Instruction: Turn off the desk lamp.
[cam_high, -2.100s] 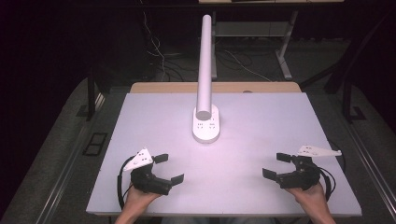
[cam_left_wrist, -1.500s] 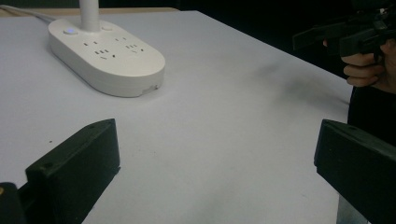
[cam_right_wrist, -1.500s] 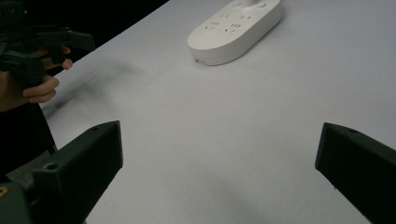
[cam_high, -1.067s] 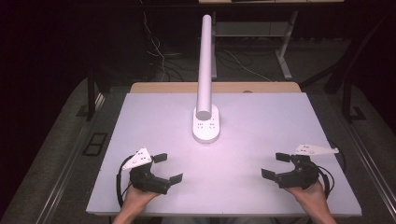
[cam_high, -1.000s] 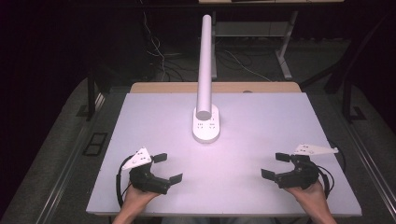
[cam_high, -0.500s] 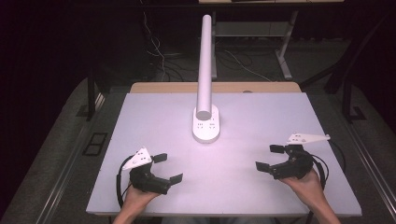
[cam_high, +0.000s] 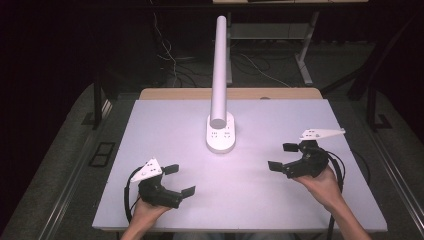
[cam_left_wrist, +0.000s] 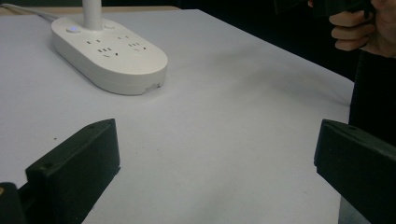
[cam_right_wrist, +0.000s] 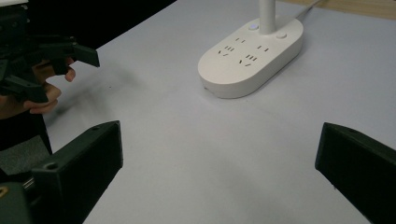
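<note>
The left claw (cam_high: 179, 180) sits in the lower left of the high view, held by a hand (cam_high: 145, 212) that comes up from the bottom edge. Its two black jaws are spread wide apart and nothing is between them. It is low over the white worktop (cam_high: 150, 125). A grey three-cornered plate sits on top of it, and a black cable loops beside it.

The right claw (cam_high: 283, 156) is in the lower right of the high view, a bit higher in the picture than the left one. Another hand (cam_high: 325, 182) holds it. Its jaws are spread wide too, and they hold nothing. Its jaws point toward the middle of the picture.

The white power strip (cam_high: 221, 134) lies in the middle of the worktop, above both claws in the picture and well apart from them. It is long with round ends and has small plug holes on top. A tall white pole (cam_high: 219, 65) stands up from its far end.

In the left claw view, the power strip (cam_left_wrist: 108, 55) is in the upper left, and bare worktop lies between the jaws. In the right claw view, the power strip (cam_right_wrist: 252, 53) is in the upper middle, and the other claw (cam_right_wrist: 56, 60) shows at the upper left edge.
</note>
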